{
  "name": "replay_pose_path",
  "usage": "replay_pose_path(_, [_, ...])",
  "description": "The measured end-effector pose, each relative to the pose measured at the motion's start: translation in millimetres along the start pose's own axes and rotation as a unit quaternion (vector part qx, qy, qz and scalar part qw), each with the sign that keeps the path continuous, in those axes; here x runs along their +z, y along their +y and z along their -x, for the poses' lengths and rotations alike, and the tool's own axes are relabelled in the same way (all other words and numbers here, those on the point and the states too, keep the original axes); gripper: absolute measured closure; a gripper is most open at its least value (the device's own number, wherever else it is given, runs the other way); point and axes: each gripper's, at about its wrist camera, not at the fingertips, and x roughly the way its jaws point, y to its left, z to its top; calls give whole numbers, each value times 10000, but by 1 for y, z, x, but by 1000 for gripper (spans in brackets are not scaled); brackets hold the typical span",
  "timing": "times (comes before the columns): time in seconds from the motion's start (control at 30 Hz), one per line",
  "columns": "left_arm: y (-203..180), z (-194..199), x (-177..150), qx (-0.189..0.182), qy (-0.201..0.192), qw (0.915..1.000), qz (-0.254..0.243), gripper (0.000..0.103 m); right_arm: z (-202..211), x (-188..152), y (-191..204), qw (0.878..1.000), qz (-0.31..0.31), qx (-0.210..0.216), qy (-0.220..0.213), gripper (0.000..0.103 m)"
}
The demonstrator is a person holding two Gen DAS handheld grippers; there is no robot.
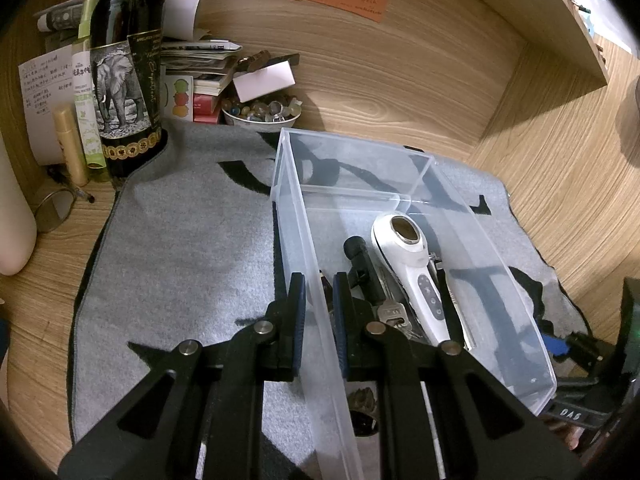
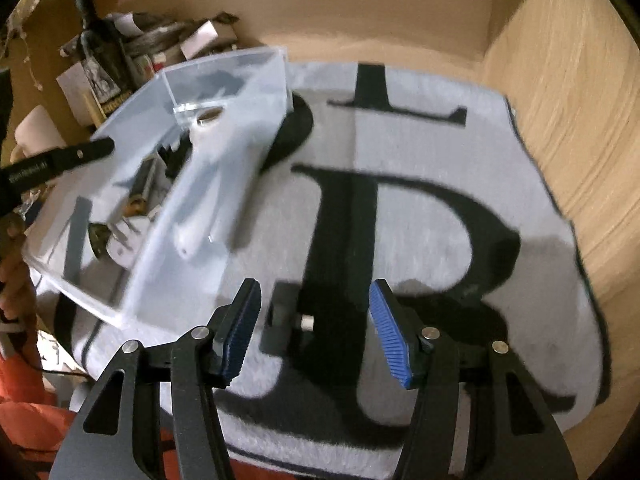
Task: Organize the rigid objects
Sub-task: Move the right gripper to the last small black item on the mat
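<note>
A clear plastic box (image 1: 496,280) stands on a grey mat (image 1: 180,260) with big black letters. My left gripper (image 1: 319,314) is shut on the box's left wall near its front corner, one pad inside and one outside. In the box lie a white handheld device with buttons (image 1: 416,264), a black cylinder (image 1: 360,258) and keys (image 1: 390,314). In the blurred right wrist view the box (image 2: 160,152) sits at the left and my right gripper (image 2: 314,334) stands open over the mat (image 2: 460,240), nothing between its blue pads. A small dark object (image 2: 280,322) lies on the mat beyond the fingertips.
A dark bottle with an elephant label (image 1: 124,80), slim tubes, stacked papers (image 1: 200,64) and a bowl of stones (image 1: 260,114) crowd the back left. Wooden walls (image 1: 560,168) close the back and right. A person's orange sleeve (image 2: 24,420) shows at the lower left.
</note>
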Motion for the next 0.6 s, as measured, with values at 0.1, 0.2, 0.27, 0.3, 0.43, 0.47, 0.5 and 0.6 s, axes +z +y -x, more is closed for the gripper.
replay_pose_path(0.1, [0,0,0,1,0,10000,-4,90,-6,-8,-2,9999,-63,45,81,50])
replay_pose_path(0.2, [0,0,0,4,-1,10000,-6,90,-5,-12,2,10000,48,-77,-40,55])
replay_pose_path(0.27, [1,0,0,-3,-2,10000,6,90,-4,-13,3,9997,94,-174,-105,64])
replay_pose_path(0.3, [1,1,0,-5,-3,10000,10,90,-3,-14,2,9997,97,-177,-125,71])
replay_pose_path(0.43, [2,1,-1,-4,-5,10000,9,90,-1,-12,-6,9998,-50,-137,-164,79])
replay_pose_path(0.47, [2,1,-1,-5,-5,10000,11,90,-1,-11,-7,9997,-68,-161,-171,79])
replay_pose_path(0.5, [2,1,0,-7,-2,10000,11,90,-1,-10,-8,9997,-68,-172,-177,79])
replay_pose_path(0.6, [1,1,-1,-6,-2,10000,10,90,5,-4,-10,9994,-100,-185,-276,79])
